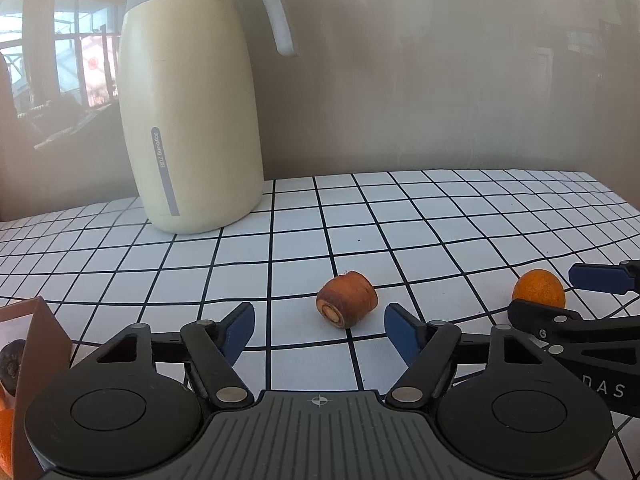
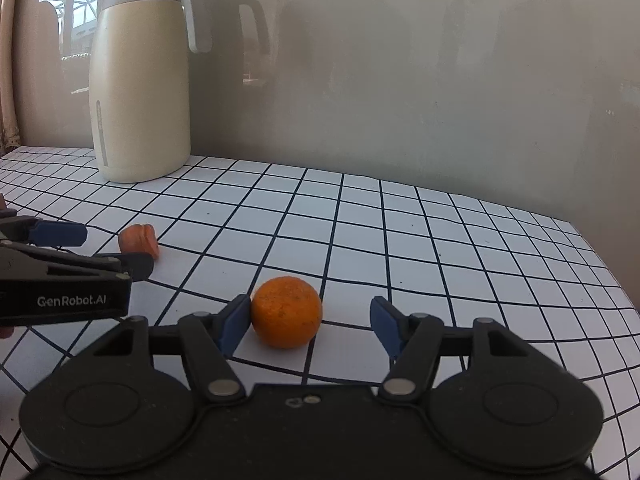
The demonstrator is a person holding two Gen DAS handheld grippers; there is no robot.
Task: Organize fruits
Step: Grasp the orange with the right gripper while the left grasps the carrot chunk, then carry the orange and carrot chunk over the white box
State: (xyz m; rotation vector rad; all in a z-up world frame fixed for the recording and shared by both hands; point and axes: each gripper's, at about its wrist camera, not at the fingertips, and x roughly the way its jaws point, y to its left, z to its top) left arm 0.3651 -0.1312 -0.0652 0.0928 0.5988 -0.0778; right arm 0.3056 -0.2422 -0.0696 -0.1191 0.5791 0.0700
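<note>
A reddish-brown stubby fruit (image 1: pixel 347 299) lies on the grid-patterned table (image 1: pixel 400 216), just ahead of my open left gripper (image 1: pixel 319 330) and between its blue pads. It also shows in the right wrist view (image 2: pixel 138 240). An orange (image 2: pixel 286 312) sits between the blue pads of my open right gripper (image 2: pixel 310 324), touching the left pad. In the left wrist view the orange (image 1: pixel 539 288) lies between the right gripper's fingers (image 1: pixel 596 276). A brown box (image 1: pixel 36 344) at the lower left holds orange fruit and a dark fruit.
A tall cream thermos jug (image 1: pixel 192 120) with a grey lid and handle stands at the back left by the wall; it also shows in the right wrist view (image 2: pixel 140 92). The table's right edge (image 2: pixel 600 256) curves away at the right.
</note>
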